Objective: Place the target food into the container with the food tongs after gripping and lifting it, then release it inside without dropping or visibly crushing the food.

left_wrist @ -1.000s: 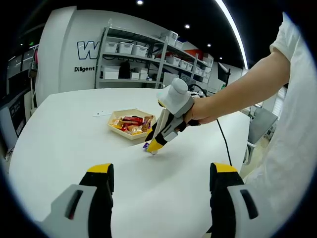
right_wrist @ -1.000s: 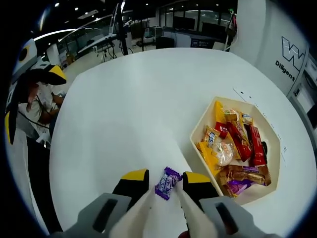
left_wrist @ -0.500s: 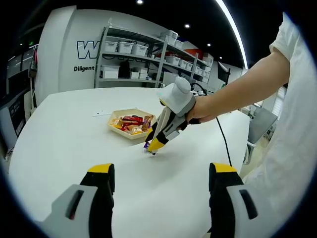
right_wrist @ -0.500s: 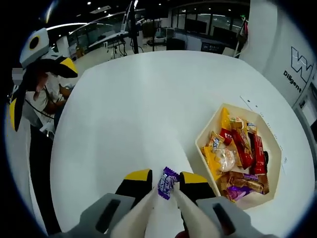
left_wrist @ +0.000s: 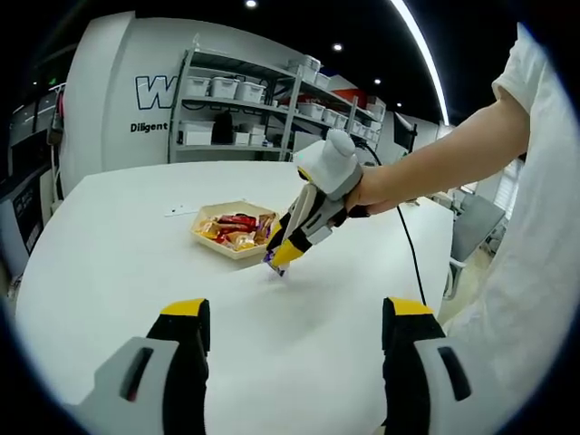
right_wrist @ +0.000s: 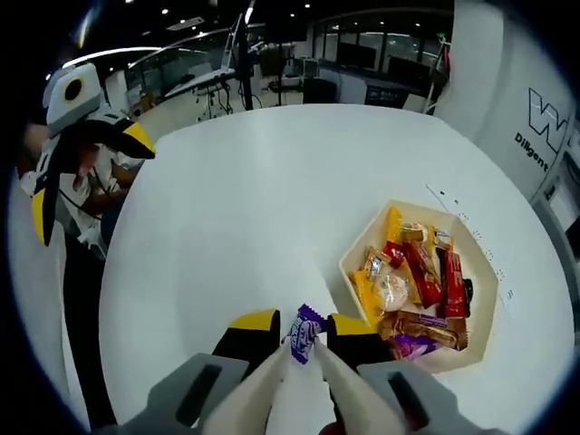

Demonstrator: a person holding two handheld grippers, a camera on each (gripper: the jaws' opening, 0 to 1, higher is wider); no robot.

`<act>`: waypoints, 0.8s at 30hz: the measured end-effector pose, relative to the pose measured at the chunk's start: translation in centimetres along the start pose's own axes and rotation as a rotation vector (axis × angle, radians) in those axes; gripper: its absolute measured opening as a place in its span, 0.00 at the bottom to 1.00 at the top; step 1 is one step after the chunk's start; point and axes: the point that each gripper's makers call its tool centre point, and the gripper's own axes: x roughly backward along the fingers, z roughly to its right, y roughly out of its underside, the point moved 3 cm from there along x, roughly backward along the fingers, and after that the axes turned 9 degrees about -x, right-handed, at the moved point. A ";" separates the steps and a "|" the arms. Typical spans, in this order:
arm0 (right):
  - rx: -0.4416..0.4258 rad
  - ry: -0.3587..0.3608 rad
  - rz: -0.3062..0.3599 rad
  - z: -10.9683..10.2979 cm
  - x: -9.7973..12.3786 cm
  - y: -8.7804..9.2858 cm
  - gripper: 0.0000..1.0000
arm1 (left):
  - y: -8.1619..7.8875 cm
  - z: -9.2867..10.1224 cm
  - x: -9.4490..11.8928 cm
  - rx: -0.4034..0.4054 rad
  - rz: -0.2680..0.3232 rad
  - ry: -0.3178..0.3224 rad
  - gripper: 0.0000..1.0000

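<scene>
In the left gripper view, the left tongs (left_wrist: 294,331) are seen at the bottom with their two yellow-tipped jaws spread wide apart, nothing between them, above the white desk (left_wrist: 118,263). Beyond them the right tongs (left_wrist: 279,258) are held by a hand (left_wrist: 376,195) and angled down toward the desk, with a small purple candy (left_wrist: 271,264) pinched at their tips. The candy is seen just off the desk surface, near the front edge of a beige hexagonal container (left_wrist: 231,250) filled with wrapped snacks (left_wrist: 237,228). A shelving rack (left_wrist: 263,113) with white bins is seen against the far wall.

In the right gripper view, the right tongs (right_wrist: 299,324) are clenched on the purple candy (right_wrist: 303,333), which is gripped between the yellow tips. The candy's long axis runs roughly along the jaws, with one twisted wrapper end pointing forward, away from the camera. The candy is seen over bare desk (right_wrist: 236,208), just beside the container (right_wrist: 362,237) and not yet over it. The container lies to the right of the jaws, holding red, yellow, orange and purple wrapped snacks (right_wrist: 412,276). The left tongs (right_wrist: 86,149) are seen at the left edge, raised clear of the desk.
</scene>
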 end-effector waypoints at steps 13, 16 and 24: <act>-0.027 0.033 0.072 1.6 2.7 -2.3 0.13 | -0.2 0.2 -0.1 -0.004 0.010 0.004 0.75; -0.029 0.036 0.067 1.8 2.9 -2.2 0.14 | -0.2 0.2 -0.1 -0.003 0.012 0.004 0.75; 0.014 0.039 0.022 1.9 1.8 0.0 0.18 | 0.2 0.3 0.1 0.004 0.010 -0.001 0.75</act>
